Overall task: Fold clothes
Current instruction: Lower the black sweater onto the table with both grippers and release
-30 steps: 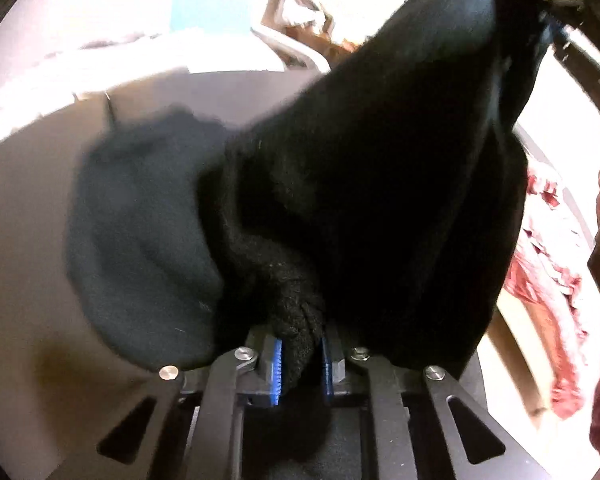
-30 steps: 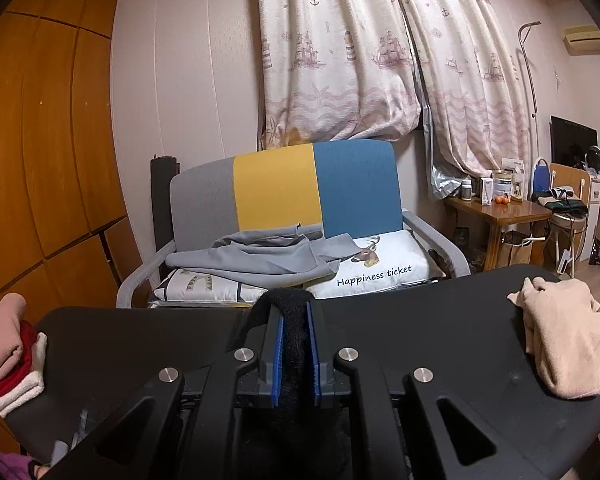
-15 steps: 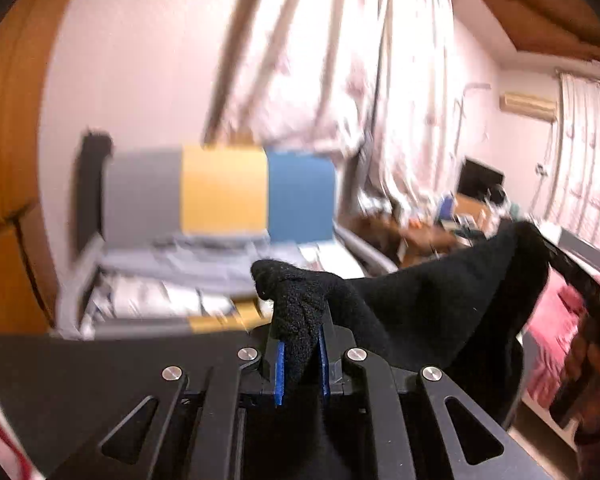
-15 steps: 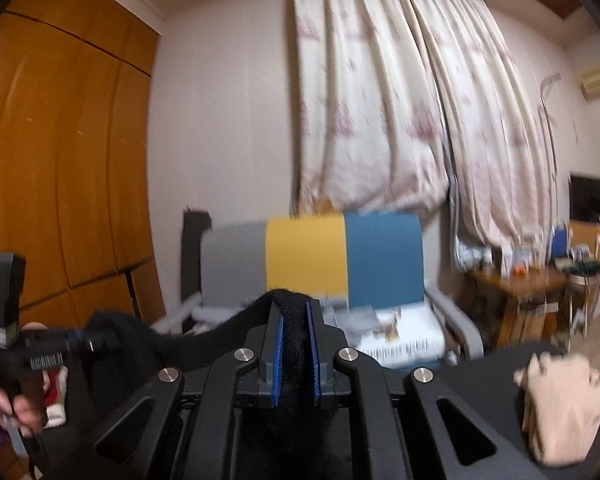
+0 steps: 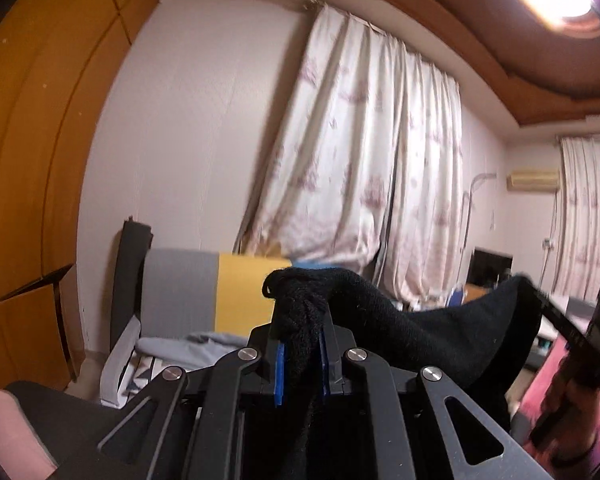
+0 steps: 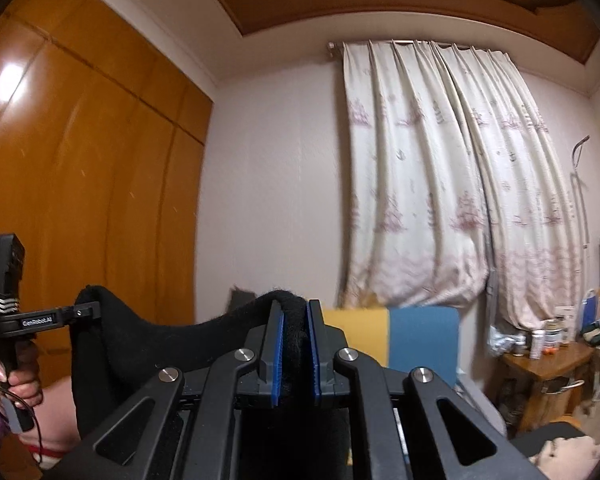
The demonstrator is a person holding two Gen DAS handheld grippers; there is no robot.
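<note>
A black knit garment (image 5: 440, 340) hangs in the air, stretched between both grippers. My left gripper (image 5: 302, 360) is shut on a bunched, twisted edge of it, which pokes up above the blue pads (image 5: 279, 376). In the right wrist view my right gripper (image 6: 294, 354) is shut on another edge of the black garment (image 6: 140, 344). Its cloth sags leftward to the left gripper (image 6: 84, 312), held by a hand (image 6: 16, 380) at the left. The right gripper's body shows at the far right of the left wrist view, gripping the garment's far corner.
A sofa with grey, yellow and blue back panels (image 5: 220, 288) stands by the wall under patterned curtains (image 6: 440, 184). Wooden wardrobe doors (image 6: 80, 184) fill the left. A wooden side table (image 6: 548, 360) with small items is at right. A beige cloth (image 6: 568, 452) lies low right.
Both grippers have risen and tilted upward with the black garment. The table has dropped out of view, with wall, curtains and ceiling now showing. The garment is now spread between the grippers.
</note>
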